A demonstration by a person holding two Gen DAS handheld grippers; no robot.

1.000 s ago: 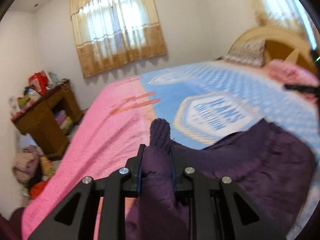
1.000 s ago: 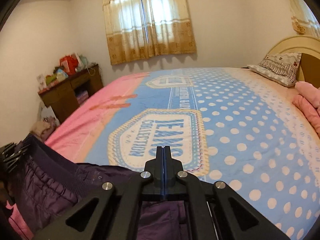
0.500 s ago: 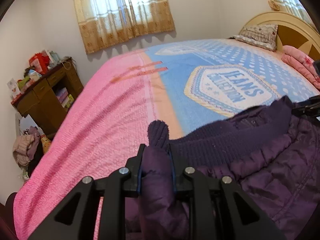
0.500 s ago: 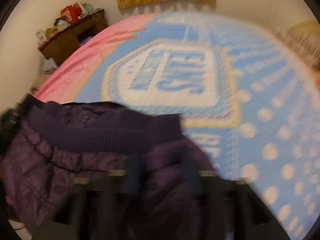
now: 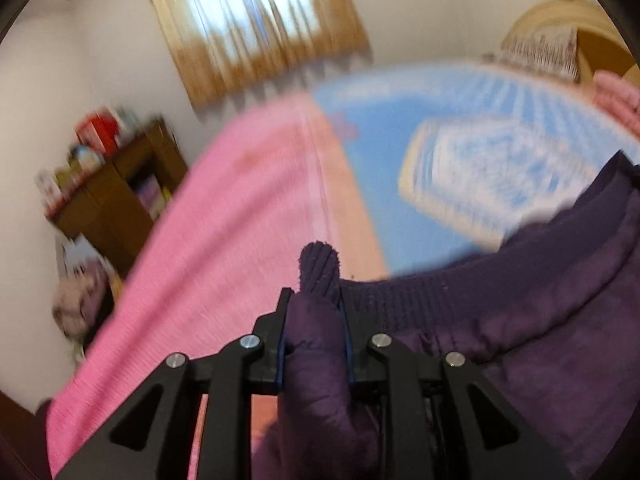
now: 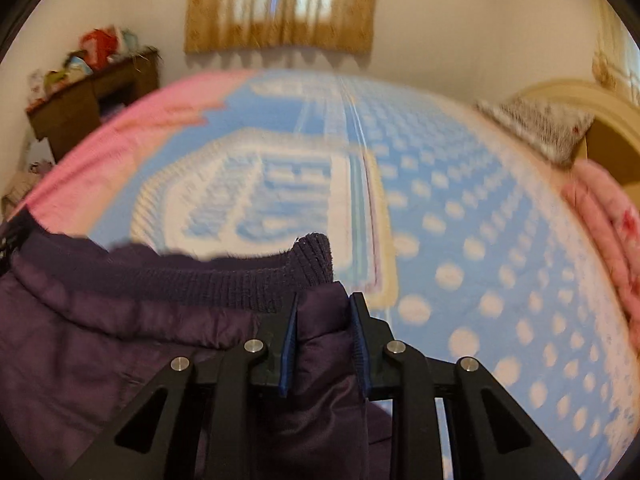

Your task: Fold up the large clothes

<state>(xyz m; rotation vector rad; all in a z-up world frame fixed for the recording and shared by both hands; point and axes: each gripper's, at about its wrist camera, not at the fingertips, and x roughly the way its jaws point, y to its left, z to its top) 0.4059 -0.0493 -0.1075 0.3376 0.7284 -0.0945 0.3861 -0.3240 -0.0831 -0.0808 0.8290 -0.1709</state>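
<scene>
A dark purple padded jacket (image 5: 520, 340) with a ribbed knit hem hangs stretched between my two grippers above the bed. My left gripper (image 5: 314, 304) is shut on one corner of the hem, whose ribbed tip sticks up past the fingers. My right gripper (image 6: 324, 308) is shut on the other corner of the jacket (image 6: 120, 340), with the ribbed band (image 6: 224, 284) running off to the left. Both views are blurred by motion.
The bed has a blue polka-dot and pink cover (image 6: 460, 240) (image 5: 240, 220). A pillow (image 6: 536, 128) and folded pink bedding (image 6: 608, 220) lie by the headboard on the right. A cluttered wooden cabinet (image 5: 116, 188) stands by the left wall under a curtained window (image 6: 280, 4).
Both grippers have swung with the jacket. The right gripper, shut with no fabric showing between its fingers a second ago, now clamps the jacket's hem corner. The left grip is unchanged.
</scene>
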